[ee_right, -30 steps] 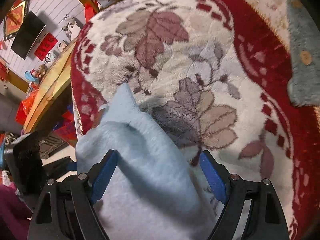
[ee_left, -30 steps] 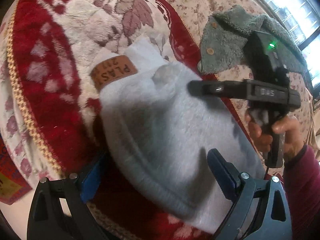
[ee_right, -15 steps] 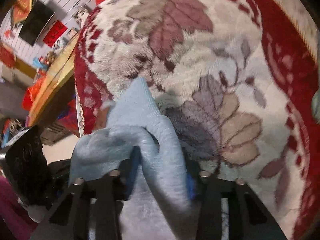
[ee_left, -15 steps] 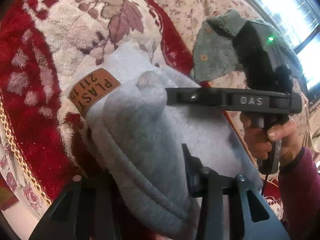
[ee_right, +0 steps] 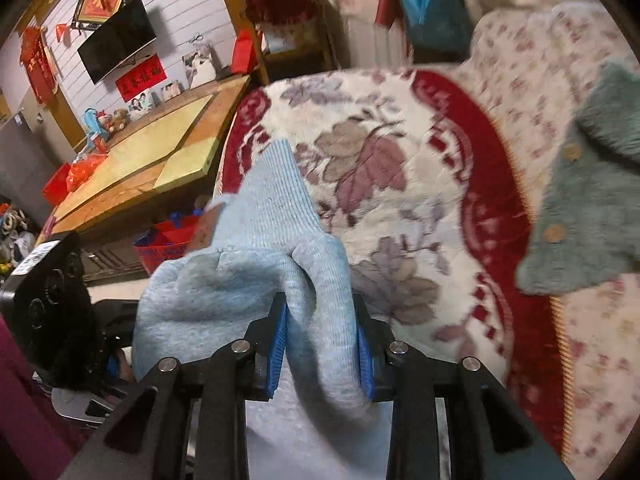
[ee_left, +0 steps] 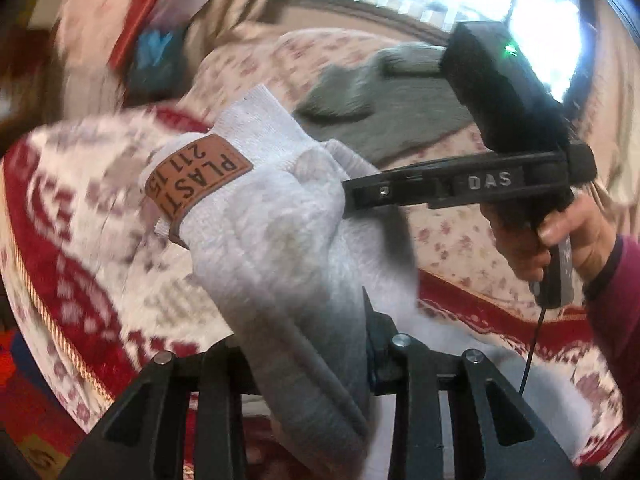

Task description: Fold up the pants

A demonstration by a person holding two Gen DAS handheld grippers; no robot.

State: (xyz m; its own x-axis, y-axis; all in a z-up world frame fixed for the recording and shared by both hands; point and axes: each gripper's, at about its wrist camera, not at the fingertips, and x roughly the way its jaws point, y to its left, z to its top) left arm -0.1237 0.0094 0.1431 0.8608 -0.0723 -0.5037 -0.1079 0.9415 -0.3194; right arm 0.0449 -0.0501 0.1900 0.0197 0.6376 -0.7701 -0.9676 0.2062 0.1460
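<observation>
The grey fleece pants [ee_left: 280,248] with a brown leather patch [ee_left: 198,182] are bunched and lifted off the red-and-cream floral blanket [ee_left: 80,240]. My left gripper [ee_left: 304,344] is shut on the pants' thick hem. My right gripper [ee_right: 320,340] is shut on the same pants [ee_right: 280,232] near the ribbed waistband, its blue pads [ee_right: 280,336] pressing the cloth. The right gripper also shows in the left wrist view [ee_left: 348,192], biting into the fabric from the right. The lower part of the pants is hidden behind the grippers.
A grey-green fuzzy buttoned garment [ee_right: 592,216] lies on the floral bedding [ee_right: 520,80] to the right, also in the left wrist view [ee_left: 384,108]. A wooden table [ee_right: 152,164] and a wall TV [ee_right: 116,44] stand to the left, beyond the bed's edge.
Both grippers went from open around the pants to shut on them, then lifted the bunched cloth up off the blanket; both views now tilt up toward the room.
</observation>
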